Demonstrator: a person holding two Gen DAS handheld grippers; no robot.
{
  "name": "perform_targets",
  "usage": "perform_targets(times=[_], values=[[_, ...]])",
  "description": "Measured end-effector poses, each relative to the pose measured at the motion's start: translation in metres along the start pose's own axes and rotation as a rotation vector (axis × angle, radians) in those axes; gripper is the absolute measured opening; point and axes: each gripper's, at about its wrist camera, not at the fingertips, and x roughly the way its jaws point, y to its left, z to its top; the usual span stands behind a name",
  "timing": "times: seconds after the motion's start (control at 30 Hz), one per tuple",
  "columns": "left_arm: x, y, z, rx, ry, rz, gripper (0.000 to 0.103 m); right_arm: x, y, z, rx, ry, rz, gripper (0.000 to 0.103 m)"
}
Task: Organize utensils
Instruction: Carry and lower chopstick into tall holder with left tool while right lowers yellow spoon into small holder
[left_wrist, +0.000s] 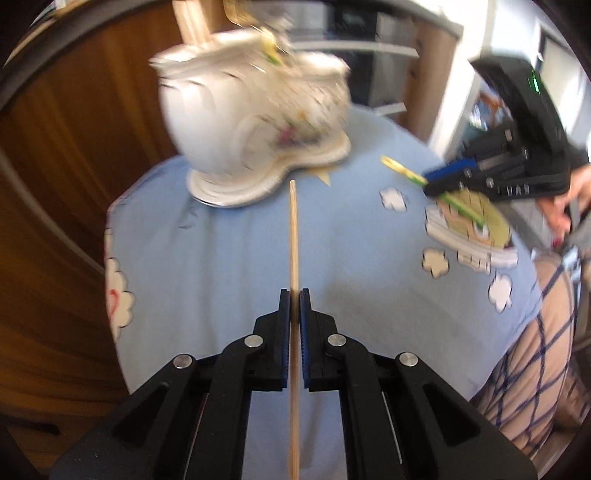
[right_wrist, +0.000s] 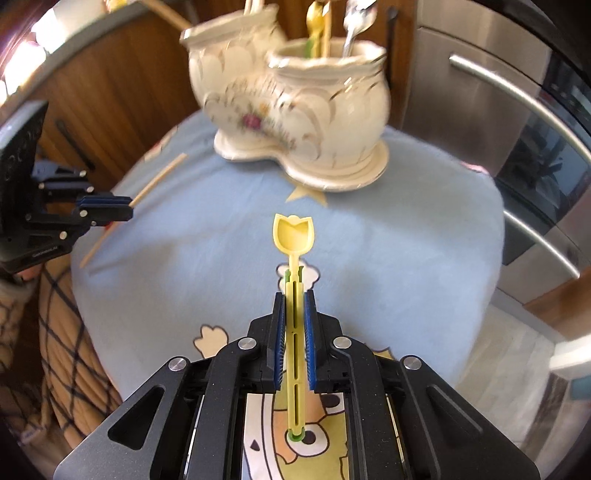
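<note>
The left hand-held gripper (left_wrist: 294, 295) was clamped narrowly on a wooden chopstick (left_wrist: 293, 236). The stick ran straight out along the fingers, so its long axis matched the way the tool pointed, and its tip aimed at the base of the ceramic utensil holder (left_wrist: 255, 122). That two-pot holder stood at the far edge of the surface (left_wrist: 229, 258), which was covered in a light blue printed cloth. Its rim sat above the chopstick's tip and slightly to the left in the left wrist view.

The right hand-held gripper (right_wrist: 294, 295) held a yellow plastic spoon (right_wrist: 293, 236) by its handle, pads pressed on either side. The tulip-shaped bowl pointed forward along the fingers. The holder (right_wrist: 295, 110) lay dead ahead and higher, with spoons already standing in its nearer pot.

Both tools pointed steeply downward at the cloth, each with its utensil lifted clear of it. Judging from this, each utensil would need to be raised above the rim and tipped nearer upright before lowering. Neither hand looked clearly closer to the holder.
</note>
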Motion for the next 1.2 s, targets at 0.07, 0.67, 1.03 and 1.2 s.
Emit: perform_targets(times=[0.07,0.67,1.03,1.2], values=[[-0.014,0.013,0.000,-0.047,-0.076,0.002,0.005,-0.010,-0.004,-0.002,0.025,-0.056,0.006,0.011],[-0.065,0.071,0.026,-0.266,-0.527,-0.009,0.005,-0.072,-0.019,0.005,0.215,-0.492,0.143,0.011],[-0.061,0.076,0.061,-0.260,-0.676,0.037,0.005,-0.072,-0.029,0.034,0.256,-0.630,0.198,0.011],[-0.065,0.086,0.079,-0.274,-0.743,0.035,0.005,-0.074,-0.033,0.050,0.255,-0.681,0.199,0.011]])
